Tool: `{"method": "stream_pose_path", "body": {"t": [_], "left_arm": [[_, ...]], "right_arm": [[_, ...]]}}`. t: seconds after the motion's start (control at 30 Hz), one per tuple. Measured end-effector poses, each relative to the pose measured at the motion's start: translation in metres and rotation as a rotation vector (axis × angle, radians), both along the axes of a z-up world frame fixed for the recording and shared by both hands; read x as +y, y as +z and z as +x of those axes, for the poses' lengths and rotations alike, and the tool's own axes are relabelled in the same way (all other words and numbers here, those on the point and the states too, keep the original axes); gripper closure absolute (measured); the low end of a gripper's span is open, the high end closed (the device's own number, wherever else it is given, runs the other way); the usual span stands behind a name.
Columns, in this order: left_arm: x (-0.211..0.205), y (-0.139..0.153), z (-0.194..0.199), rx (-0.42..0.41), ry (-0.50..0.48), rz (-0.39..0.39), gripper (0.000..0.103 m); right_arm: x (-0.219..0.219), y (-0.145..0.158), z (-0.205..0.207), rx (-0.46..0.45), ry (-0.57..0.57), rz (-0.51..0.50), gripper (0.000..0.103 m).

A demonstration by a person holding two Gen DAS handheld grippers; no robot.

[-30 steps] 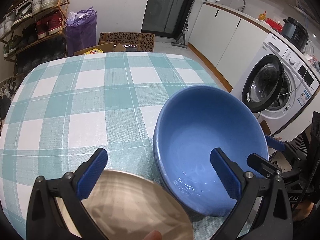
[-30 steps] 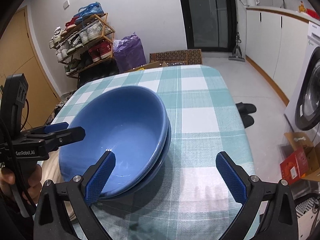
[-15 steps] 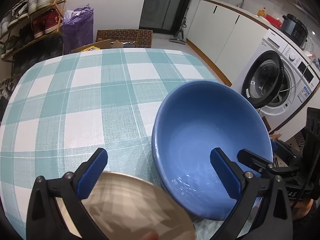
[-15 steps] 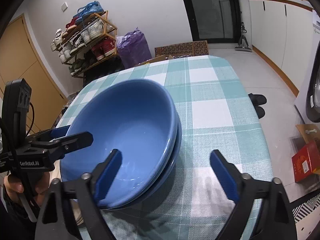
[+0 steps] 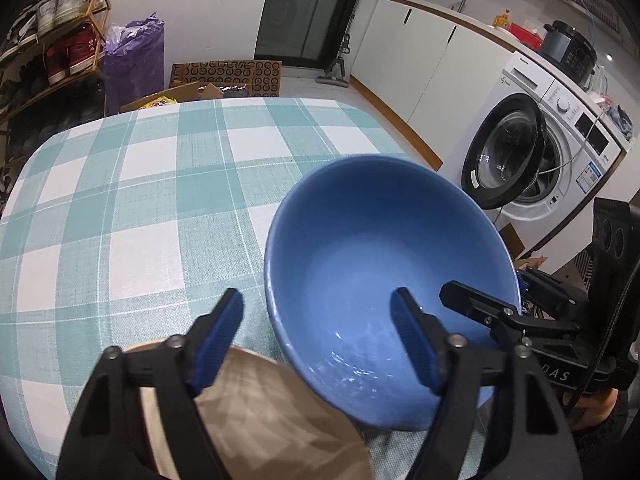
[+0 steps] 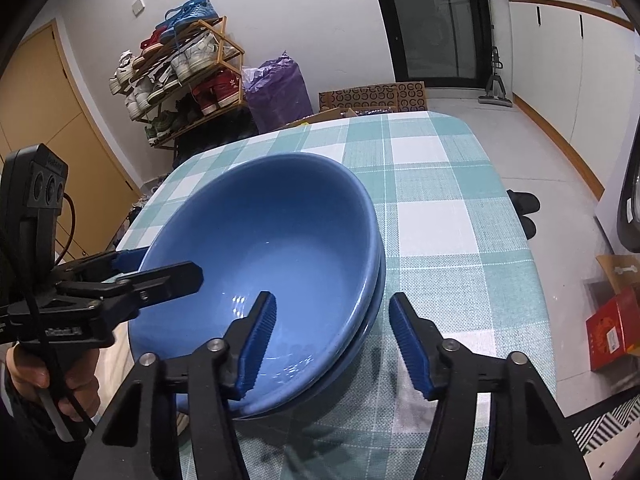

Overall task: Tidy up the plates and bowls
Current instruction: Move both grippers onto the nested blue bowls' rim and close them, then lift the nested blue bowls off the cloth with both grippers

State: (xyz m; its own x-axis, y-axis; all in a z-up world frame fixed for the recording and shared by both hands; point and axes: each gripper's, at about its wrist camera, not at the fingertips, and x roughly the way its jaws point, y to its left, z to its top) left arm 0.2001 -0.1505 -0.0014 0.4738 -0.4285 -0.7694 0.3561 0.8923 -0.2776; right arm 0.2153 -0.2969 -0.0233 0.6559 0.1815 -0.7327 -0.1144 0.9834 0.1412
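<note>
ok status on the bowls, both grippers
Left gripper and right gripper closing astride opposite rims of stacked blue bowls, not yet pinched. Tan plate beside them.

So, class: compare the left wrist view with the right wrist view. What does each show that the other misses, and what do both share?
Only the left wrist view shows the tan plate lying below the left gripper, plus the washing machine with its door open.

Only the right wrist view shows a second blue bowl nested beneath the top blue bowl, and the yellow door.

Both show the bowl on the checked tablecloth and both grippers, including the right gripper, their jaws closing astride opposite rim sides, pads apparently not yet touching.
</note>
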Motion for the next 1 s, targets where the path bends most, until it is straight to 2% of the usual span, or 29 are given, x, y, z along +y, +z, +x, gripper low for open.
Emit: {"method": "stream_pose_path", "body": {"t": [0.17,1.0], "left_arm": [[-0.0033,-0.0007,-0.0030,0.002,-0.023,-0.004,0.048],[-0.0052,0.0001,-0.0083,-0.002,-0.009,0.016,0.050]], "right_arm": [[0.0020,0.0004,-0.0010,-0.002,0.007,-0.006,0.048],[0.0027,0.0029,-0.0075,-0.015,-0.010,0.002,0.051]]}}
